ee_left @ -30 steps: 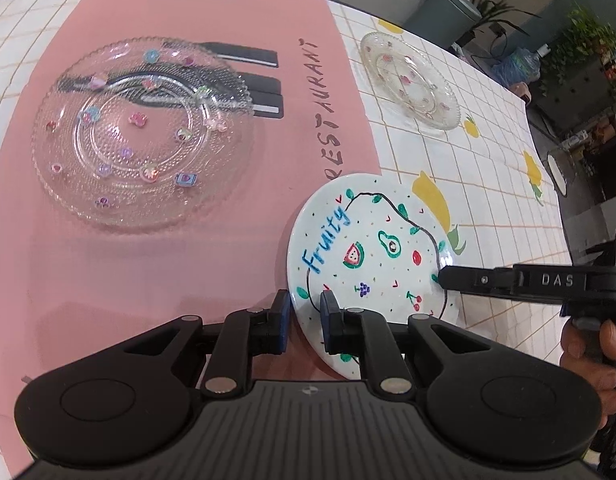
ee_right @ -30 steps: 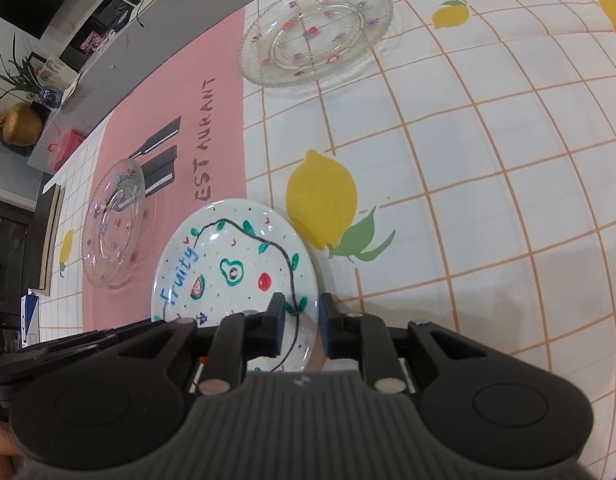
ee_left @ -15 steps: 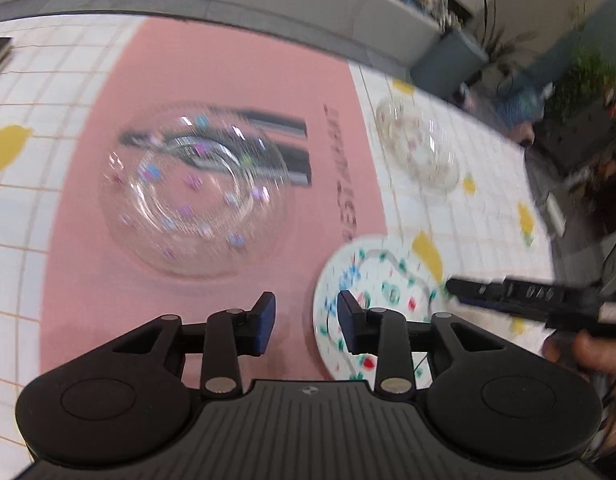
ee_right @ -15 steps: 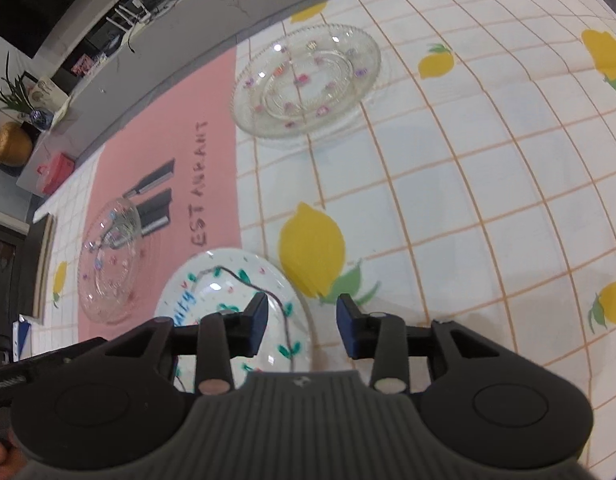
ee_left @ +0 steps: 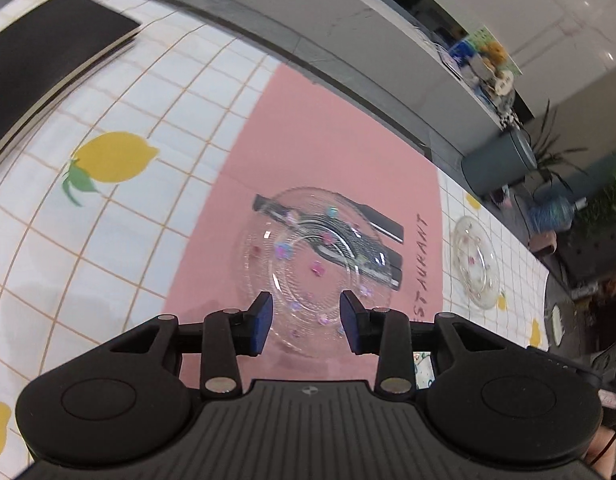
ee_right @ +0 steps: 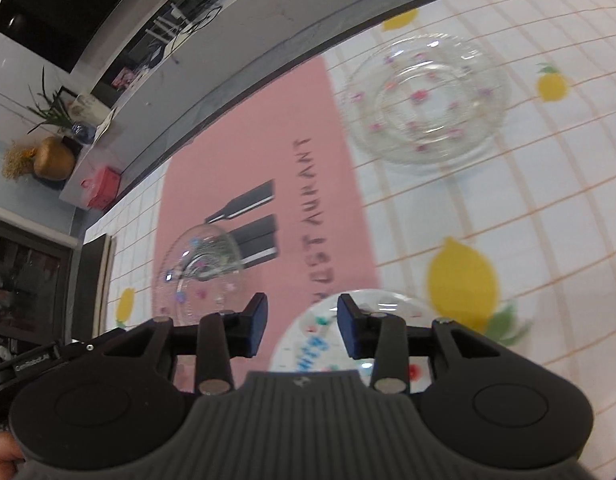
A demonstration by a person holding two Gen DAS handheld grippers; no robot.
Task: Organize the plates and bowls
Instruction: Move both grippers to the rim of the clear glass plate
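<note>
The lemon-print tablecloth [ee_left: 120, 240] covers the table, and the pink placemat [ee_left: 327, 148] lies across its middle; on these rest three pieces of tableware. The glass plate on the placemat [ee_left: 313, 268] sits straight ahead of the left gripper [ee_left: 306, 316], its near rim showing between the parted blue fingertips [ee_left: 263, 320], though whether those tips are level with the rim or above it cannot be told. That gripper's jaws stand apart with nothing pressed between them. The second glass plate [ee_right: 425, 98] lies on the cloth beyond the placemat's edge, ahead and to the right of the right gripper [ee_right: 302, 322], well apart from it. The white fruit-painted plate [ee_right: 347, 336] sits just under the right gripper, close to its right fingertip and partly hidden by the gripper body. The right gripper's jaws also stand apart and empty. By my judgement the left hand is nearer the placemat plate, the right hand nearer the far glass plate. A round plate has no long axis, so any rim approach probably serves.
</note>
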